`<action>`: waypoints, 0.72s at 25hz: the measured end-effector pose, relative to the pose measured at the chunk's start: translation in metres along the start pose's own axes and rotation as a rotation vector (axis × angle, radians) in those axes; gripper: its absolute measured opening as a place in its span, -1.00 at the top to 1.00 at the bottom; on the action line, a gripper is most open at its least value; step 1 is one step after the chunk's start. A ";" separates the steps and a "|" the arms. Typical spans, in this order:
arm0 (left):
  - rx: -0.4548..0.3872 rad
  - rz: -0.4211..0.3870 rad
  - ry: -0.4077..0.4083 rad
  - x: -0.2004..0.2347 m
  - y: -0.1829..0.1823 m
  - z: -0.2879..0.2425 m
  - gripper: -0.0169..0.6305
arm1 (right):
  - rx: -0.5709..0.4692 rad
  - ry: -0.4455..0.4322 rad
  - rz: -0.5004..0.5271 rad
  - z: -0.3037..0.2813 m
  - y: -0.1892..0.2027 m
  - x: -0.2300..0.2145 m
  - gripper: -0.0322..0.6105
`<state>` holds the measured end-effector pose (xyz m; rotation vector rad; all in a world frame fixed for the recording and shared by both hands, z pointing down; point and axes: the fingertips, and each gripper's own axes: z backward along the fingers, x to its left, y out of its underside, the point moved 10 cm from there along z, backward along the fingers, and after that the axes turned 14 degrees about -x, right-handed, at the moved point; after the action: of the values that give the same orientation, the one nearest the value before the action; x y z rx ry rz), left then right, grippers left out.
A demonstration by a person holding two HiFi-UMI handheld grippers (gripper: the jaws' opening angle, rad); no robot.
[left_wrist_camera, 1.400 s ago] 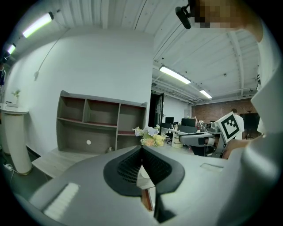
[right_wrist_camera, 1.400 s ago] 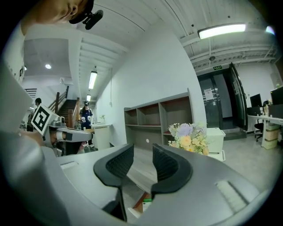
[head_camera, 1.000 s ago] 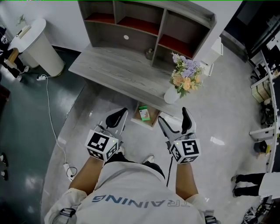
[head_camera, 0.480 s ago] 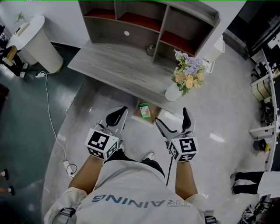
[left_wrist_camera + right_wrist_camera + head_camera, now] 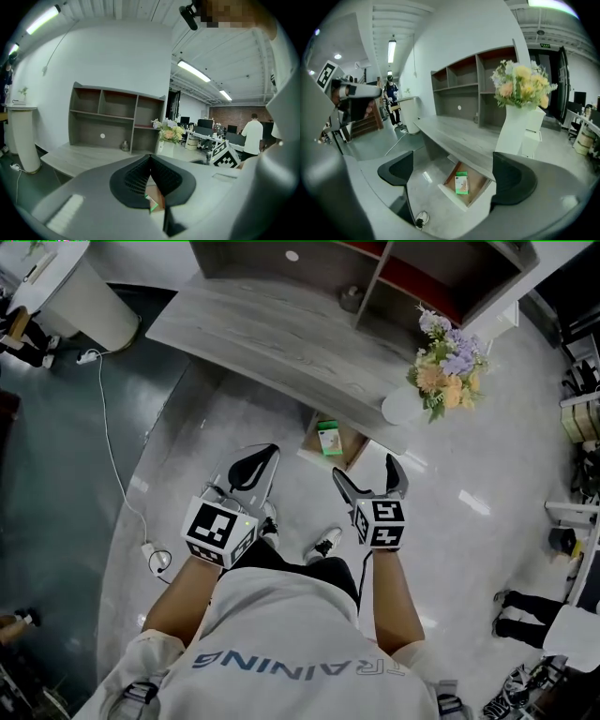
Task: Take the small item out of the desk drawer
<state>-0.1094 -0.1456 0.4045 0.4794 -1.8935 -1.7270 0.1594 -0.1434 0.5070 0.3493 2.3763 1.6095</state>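
The desk drawer point(image 5: 349, 448) stands pulled out under the grey desk point(image 5: 272, 329). A small green box point(image 5: 329, 438) lies flat inside it. My right gripper point(image 5: 368, 482) hovers open just in front of the drawer, nothing between its fingers. In the right gripper view the green box point(image 5: 462, 183) and drawer point(image 5: 477, 182) show between the spread black pads point(image 5: 396, 171), well below them. My left gripper point(image 5: 255, 468) is shut and empty, held left of the drawer. In the left gripper view its pads point(image 5: 133, 178) meet, and a sliver of the box point(image 5: 152, 205) shows beneath.
A white vase of flowers point(image 5: 405, 407) stands at the desk's near right corner, above the drawer. A shelf unit point(image 5: 422, 273) sits on the desk's back. A cable and power strip point(image 5: 153, 559) lie on the floor at left. My shoes point(image 5: 328, 542) stand below the drawer.
The desk, vase and drawer have slid up and to the right in the head view. Both grippers sit a little higher, and the right one has shifted left towards the drawer.
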 end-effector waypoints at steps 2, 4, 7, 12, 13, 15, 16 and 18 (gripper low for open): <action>0.013 0.005 -0.009 0.007 0.007 0.001 0.95 | 0.053 0.007 0.003 -0.020 0.022 0.001 -0.77; 0.021 0.010 -0.017 0.014 0.013 0.001 0.95 | 0.100 0.019 0.013 -0.040 0.042 0.001 -0.77; 0.037 0.021 -0.025 0.024 0.024 0.001 0.95 | 0.162 0.044 0.041 -0.072 0.071 0.000 -0.77; 0.072 0.042 -0.030 0.034 0.050 0.002 0.95 | 0.258 0.083 0.074 -0.118 0.120 0.003 -0.78; 0.075 0.051 -0.033 0.036 0.054 0.001 0.95 | 0.273 0.089 0.079 -0.124 0.128 0.004 -0.78; 0.081 0.066 -0.039 0.038 0.062 0.000 0.95 | 0.300 0.097 0.089 -0.136 0.143 0.004 -0.77; 0.088 0.072 -0.043 0.037 0.065 -0.001 0.95 | 0.314 0.099 0.093 -0.141 0.150 0.002 -0.77; 0.102 0.082 -0.048 0.034 0.071 -0.003 0.95 | 0.340 0.106 0.102 -0.150 0.164 -0.003 -0.75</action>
<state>-0.1289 -0.1595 0.4797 0.3960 -2.0132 -1.6092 0.1215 -0.2158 0.7142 0.4662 2.7577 1.2863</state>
